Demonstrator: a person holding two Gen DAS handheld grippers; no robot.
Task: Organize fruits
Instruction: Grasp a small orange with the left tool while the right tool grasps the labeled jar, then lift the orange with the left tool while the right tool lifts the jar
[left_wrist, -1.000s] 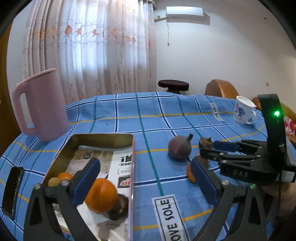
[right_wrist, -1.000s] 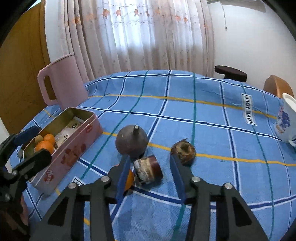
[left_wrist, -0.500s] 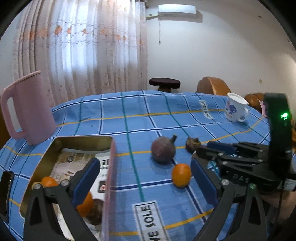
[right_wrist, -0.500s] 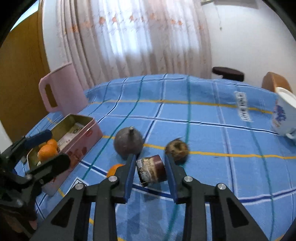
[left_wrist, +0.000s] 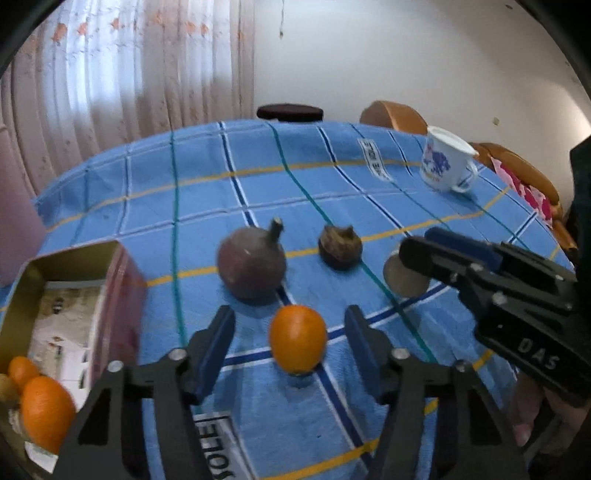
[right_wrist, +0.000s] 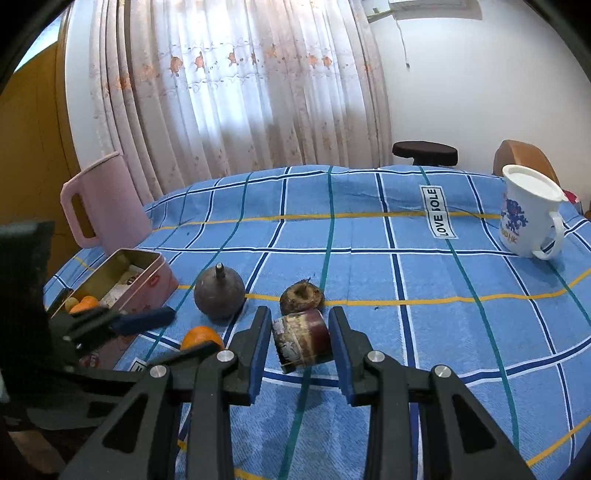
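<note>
The left hand-held gripper is closing around the orange on the tabletop, pads not yet touching; off-centre, the fruit could roll away. The right hand-held gripper pinches a brown chunk, which could slip. A second ago the left jaws hung wide over the tin.

Your left gripper points steeply down, its jaws closing with an orange fruit between them, pads not yet touching it. Your right gripper tilts downward, jaws clamped on a dark cylindrical piece.
</note>
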